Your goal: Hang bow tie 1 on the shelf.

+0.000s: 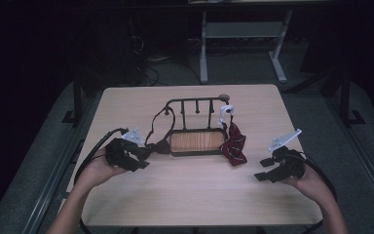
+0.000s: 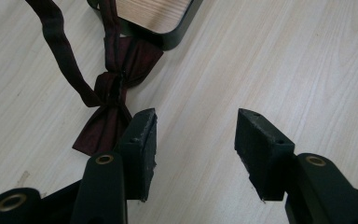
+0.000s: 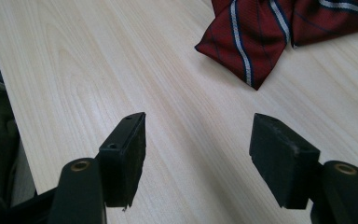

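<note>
both tools hover open over a light wooden surface (image 1: pixel 185 195): left tool (image 1: pixel 143 157) beside a dark maroon bow tie (image 2: pixel 109 112), right tool (image 1: pixel 263 168) near a red striped bow tie (image 3: pixel 279 32).

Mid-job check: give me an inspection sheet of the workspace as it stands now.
Surface: pale wooden table.
Job's things: black rack with wooden base; dark bow tie lying by its left end, strap hooked on the rack; striped red tie hanging at its right end.
Clutter: nothing seen.
Grippers: left claw open beside the bow tie; right claw open, short of the striped tie.
Cables: one trails from each claw.
Surroundings: dark room, desk frame behind.
</note>
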A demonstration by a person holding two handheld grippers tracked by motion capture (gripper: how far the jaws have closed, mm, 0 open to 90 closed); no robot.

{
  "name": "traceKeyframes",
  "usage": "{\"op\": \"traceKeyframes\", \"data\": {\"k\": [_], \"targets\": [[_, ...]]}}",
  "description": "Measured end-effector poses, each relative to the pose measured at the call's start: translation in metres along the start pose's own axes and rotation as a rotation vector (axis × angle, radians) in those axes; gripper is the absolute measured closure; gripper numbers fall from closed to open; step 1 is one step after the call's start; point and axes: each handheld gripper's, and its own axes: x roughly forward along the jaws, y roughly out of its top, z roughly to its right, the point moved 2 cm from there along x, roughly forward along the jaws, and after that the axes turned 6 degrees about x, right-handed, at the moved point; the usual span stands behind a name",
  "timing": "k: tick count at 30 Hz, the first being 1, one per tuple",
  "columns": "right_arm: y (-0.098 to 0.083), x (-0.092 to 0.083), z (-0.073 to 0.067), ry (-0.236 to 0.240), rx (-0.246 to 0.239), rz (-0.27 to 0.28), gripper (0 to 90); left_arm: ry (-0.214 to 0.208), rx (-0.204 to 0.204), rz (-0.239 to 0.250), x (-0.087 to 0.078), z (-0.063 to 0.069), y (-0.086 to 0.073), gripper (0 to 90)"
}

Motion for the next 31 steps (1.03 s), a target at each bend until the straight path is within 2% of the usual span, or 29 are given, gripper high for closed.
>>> {"op": "traceKeyframes", "data": {"k": [24,31], "targets": [[0.0,0.006,0.0,0.009,0.005,-0.012,35.8,0.008,0.007,0.026,0.009,0.016,-0.011,43.4],[-0.001,0.01,-0.001,0.013,-0.007,-0.012,35.5,-0.004,-0.016,0.054,0.017,0.022,-0.015,42.0]]}}
